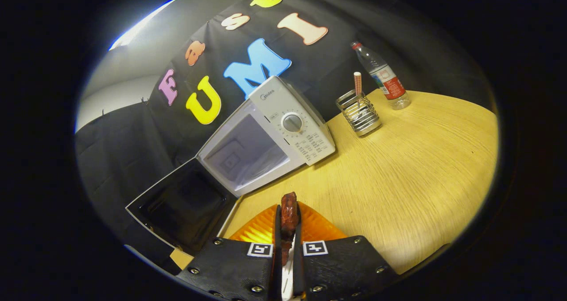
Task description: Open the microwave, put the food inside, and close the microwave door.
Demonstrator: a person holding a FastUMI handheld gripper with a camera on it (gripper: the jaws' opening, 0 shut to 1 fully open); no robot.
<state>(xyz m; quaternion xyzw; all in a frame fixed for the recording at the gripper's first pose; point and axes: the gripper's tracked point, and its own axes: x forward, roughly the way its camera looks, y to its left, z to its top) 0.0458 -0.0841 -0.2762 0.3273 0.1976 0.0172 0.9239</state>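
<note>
I see the white microwave (270, 132) tilted on the wooden table, its door (181, 205) swung fully open, cavity lit and empty. I see the food (289, 216), a reddish-brown strip, pinched upright between both fingers of my gripper (288, 230).

The gripper (288, 230) fingers pinch a food piece (289, 212) above an orange plate (261, 230), facing the open microwave (283, 123).

Table (412, 159): pale wood grain, matt. Microwave (283, 123): smooth white plastic, door (181, 203) dark & glossy. Wire holder (359, 115): shiny metal. Bottle (383, 77): clear plastic. Dish (261, 230) below me: ribbed, translucent orange.
</note>
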